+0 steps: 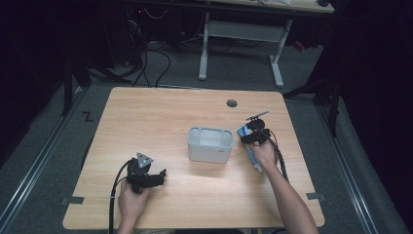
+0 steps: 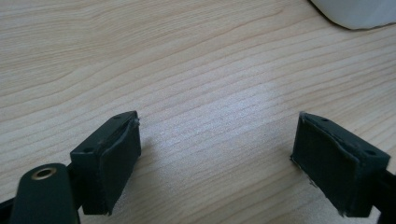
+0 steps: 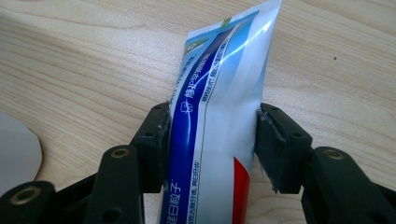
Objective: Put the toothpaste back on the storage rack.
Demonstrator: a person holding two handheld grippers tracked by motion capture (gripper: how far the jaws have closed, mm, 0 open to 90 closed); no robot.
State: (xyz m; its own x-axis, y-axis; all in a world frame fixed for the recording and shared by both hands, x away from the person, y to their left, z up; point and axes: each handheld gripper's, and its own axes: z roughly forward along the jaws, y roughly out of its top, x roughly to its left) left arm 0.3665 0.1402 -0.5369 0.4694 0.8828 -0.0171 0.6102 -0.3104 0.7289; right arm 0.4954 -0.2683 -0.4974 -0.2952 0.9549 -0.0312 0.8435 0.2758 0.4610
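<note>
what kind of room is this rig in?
Likely a lab or data-collection workspace, not a home. A lone wooden table stands on grey carpet, a white-legged desk behind it has loose cables trailing under it, and the surroundings are dark.

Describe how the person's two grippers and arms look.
Both are black two-jaw tools. The left gripper carries a grey three-cornered plate on top and trails a black cable. The right gripper has flat, dark, scuffed pads and brass-ringed pivot holes. Forearms are bare, with no sleeves visible.
</note>
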